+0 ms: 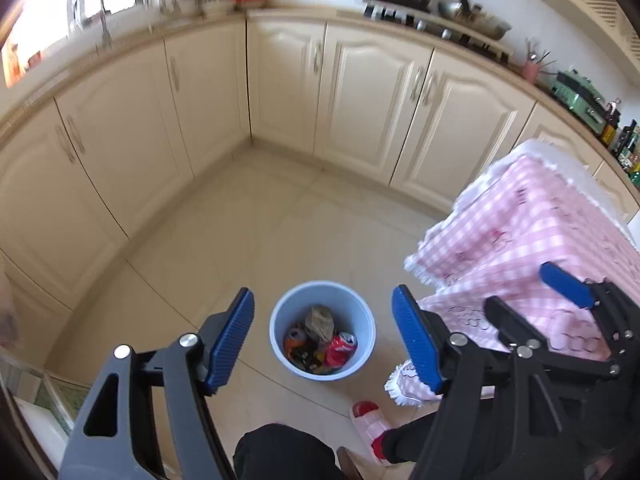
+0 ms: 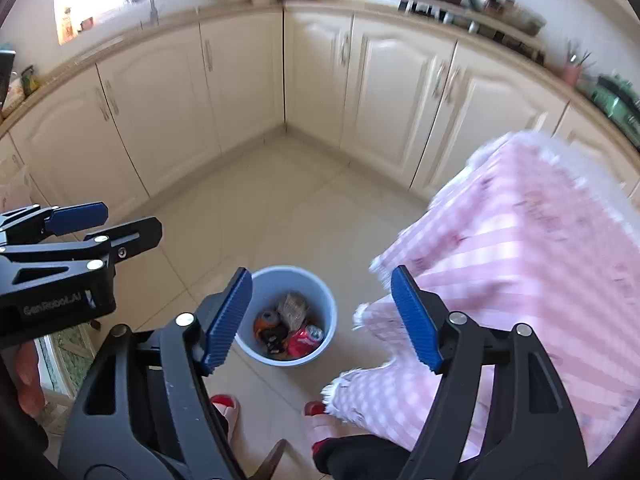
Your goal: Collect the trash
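a: where's your trash at?

b: all in the round light-blue plastic bucket (image 1: 322, 330) on the beige tiled floor (image 1: 240, 220), just beside the corner of the pink checked tablecloth (image 1: 520, 232). you can see a crushed red soda can (image 1: 340, 348), an orange can (image 2: 267, 319) and a crumpled brown wrapper (image 1: 319, 322) inside.

a: grippers?

b: your left gripper (image 1: 322, 340) and right gripper (image 2: 321, 316) both hang spread wide, holding nothing. no loose trash shows on the floor, so you look about done.
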`<move>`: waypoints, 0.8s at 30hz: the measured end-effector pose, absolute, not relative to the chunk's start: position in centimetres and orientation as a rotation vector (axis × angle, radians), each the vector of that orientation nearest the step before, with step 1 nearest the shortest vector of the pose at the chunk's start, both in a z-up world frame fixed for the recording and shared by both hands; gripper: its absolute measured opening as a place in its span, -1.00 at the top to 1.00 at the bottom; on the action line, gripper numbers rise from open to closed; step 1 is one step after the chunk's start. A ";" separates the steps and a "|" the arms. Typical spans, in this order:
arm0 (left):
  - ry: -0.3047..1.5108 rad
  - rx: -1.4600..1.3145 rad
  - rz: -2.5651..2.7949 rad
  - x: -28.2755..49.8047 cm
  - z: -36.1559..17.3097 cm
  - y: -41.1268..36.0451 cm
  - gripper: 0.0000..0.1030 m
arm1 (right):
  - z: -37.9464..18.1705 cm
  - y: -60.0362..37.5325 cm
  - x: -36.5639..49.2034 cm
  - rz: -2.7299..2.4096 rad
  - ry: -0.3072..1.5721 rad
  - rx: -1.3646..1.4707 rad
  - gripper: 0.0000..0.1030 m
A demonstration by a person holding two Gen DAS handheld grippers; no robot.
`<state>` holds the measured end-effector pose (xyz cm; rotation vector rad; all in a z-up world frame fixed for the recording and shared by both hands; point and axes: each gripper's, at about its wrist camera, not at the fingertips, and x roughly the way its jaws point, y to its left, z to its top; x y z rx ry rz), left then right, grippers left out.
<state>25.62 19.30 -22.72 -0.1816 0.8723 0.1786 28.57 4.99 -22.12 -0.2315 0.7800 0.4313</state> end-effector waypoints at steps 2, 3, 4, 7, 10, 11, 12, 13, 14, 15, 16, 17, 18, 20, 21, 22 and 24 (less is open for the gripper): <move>0.822 -0.164 0.175 23.7 -20.4 18.1 -0.36 | -19.8 3.4 26.8 0.422 0.736 -0.219 -0.46; 0.788 -0.162 0.159 22.5 -19.0 17.3 -0.36 | -18.7 2.4 25.9 0.414 0.716 -0.209 -0.47; 0.770 -0.159 0.152 21.8 -18.1 16.6 -0.36 | -17.8 1.5 25.2 0.406 0.698 -0.199 -0.49; 0.726 -0.144 0.114 19.2 -15.3 14.2 -0.37 | -15.2 -1.7 22.7 0.376 0.644 -0.169 -0.57; 0.650 -0.136 0.070 15.9 -12.3 11.6 -0.49 | -12.1 -4.9 19.7 0.327 0.576 -0.137 -0.60; 0.622 -0.128 0.061 15.0 -11.6 10.7 -0.57 | -11.3 -5.4 18.7 0.316 0.560 -0.131 -0.61; 0.583 -0.115 0.052 13.9 -10.7 9.7 -0.58 | -10.3 -6.5 17.6 0.300 0.536 -0.123 -0.62; 0.559 -0.105 0.050 13.0 -10.0 9.0 -0.58 | -9.5 -7.3 16.5 0.291 0.512 -0.112 -0.64; 0.528 -0.087 0.042 11.9 -9.1 8.2 -0.58 | -8.7 -8.2 15.5 0.282 0.489 -0.103 -0.68; 0.501 -0.072 0.037 10.9 -8.4 7.4 -0.59 | -7.8 -9.0 14.3 0.270 0.461 -0.098 -0.70; 0.486 -0.065 0.035 10.3 -7.8 6.8 -0.59 | -7.0 -9.7 13.3 0.261 0.437 -0.095 -0.71; 0.468 -0.060 0.033 9.5 -7.1 6.1 -0.60 | -6.3 -10.4 12.4 0.255 0.418 -0.091 -0.72; 0.448 -0.061 0.038 8.8 -6.3 5.5 -0.62 | -5.3 -11.0 11.1 0.252 0.389 -0.091 -0.72; 0.412 -0.051 0.033 7.4 -5.2 4.5 -0.78 | -4.0 -11.8 9.2 0.244 0.351 -0.099 -0.74; 0.389 -0.042 0.017 6.6 -4.5 3.9 -0.78 | -3.5 -12.1 8.4 0.240 0.336 -0.100 -0.74; 0.372 -0.038 0.008 5.8 -3.9 3.5 -0.78 | -2.9 -12.5 7.4 0.237 0.317 -0.098 -0.75; 0.317 -0.037 -0.011 4.1 -2.7 2.5 -0.80 | -1.8 -13.3 6.0 0.229 0.287 -0.097 -0.76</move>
